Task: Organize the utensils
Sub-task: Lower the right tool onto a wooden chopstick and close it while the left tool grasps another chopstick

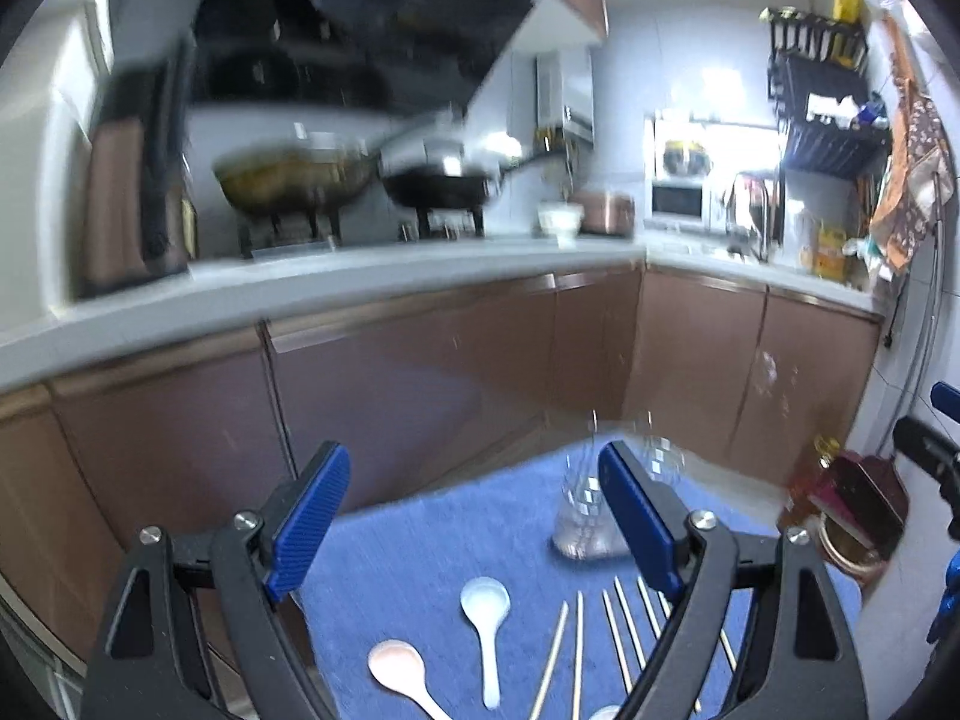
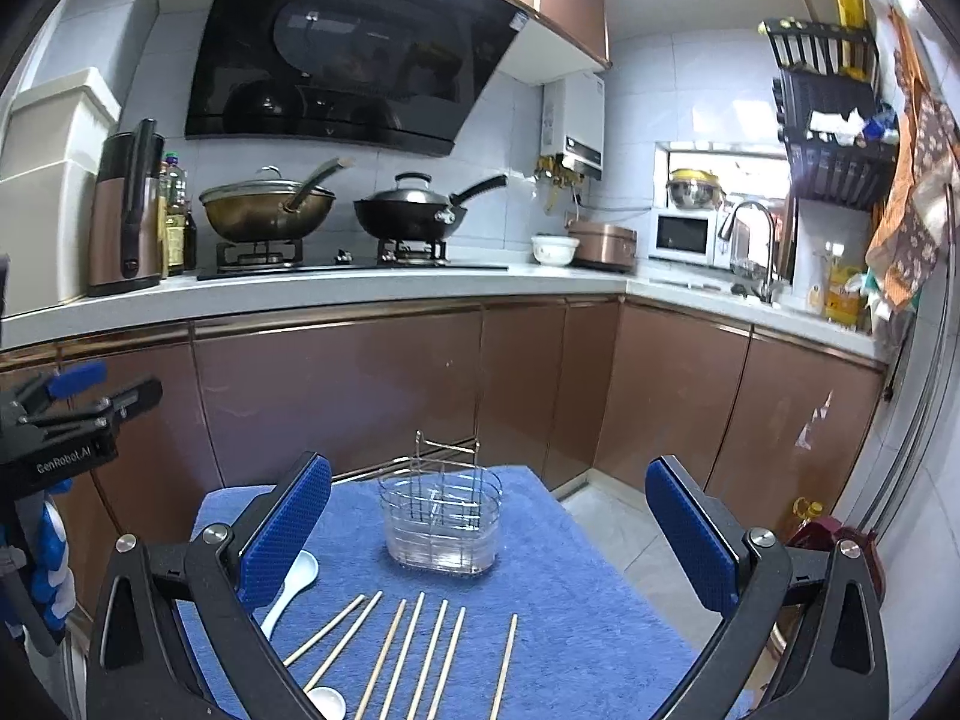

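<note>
Right gripper, jaws wide apart and empty, hangs over the chopsticks, with the wire caddy ahead at 12 o'clock.

The chopsticks lie side by side on the blue cloth of the tabletop, long axes running roughly 6 to 12 o'clock, fanning slightly; white spoons sit at 9 o'clock. The left gripper, also spread and empty, sees the caddy toward 1 o'clock and spoons below. Judging by this, the right gripper is nearer the chopsticks, and would close across their width.
</note>
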`<state>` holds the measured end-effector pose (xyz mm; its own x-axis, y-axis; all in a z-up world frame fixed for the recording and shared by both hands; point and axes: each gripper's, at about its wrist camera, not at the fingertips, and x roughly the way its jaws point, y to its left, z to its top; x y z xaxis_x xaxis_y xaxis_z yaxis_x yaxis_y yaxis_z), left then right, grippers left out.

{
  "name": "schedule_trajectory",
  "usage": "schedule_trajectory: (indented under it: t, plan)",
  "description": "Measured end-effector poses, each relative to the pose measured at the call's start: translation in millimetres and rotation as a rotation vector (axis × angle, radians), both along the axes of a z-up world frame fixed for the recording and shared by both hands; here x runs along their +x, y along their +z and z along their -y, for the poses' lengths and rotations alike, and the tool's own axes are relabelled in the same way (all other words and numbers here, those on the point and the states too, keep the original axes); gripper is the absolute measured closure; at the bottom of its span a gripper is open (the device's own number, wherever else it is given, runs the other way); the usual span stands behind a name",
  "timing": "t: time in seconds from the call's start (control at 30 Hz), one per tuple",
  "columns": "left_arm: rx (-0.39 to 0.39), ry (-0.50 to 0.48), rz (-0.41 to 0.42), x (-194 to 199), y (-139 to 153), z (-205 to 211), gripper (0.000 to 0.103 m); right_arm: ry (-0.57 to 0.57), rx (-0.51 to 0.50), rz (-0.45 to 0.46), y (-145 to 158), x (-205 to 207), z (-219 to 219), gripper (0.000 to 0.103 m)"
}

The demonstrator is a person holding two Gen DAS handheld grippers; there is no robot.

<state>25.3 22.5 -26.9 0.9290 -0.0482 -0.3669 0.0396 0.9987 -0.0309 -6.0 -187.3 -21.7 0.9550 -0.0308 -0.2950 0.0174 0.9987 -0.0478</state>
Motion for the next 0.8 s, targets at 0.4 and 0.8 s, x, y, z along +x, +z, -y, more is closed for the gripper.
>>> schedule_trajectory:
  t: [0.4, 0.8]
  plan:
    - [-0.191, -0.285, -0.539, 92.0, -121.5, 17.4, 0.021, 0.061, 0.209, -0.344, -97.4, 78.3, 57.1, 0.018]
    - [-0.175, -0.325, -0.885, 165.3, -217.2, 51.1, 0.069, 0.097, 0.366, -0.808, -231.5, 167.5, 94.4, 0.065]
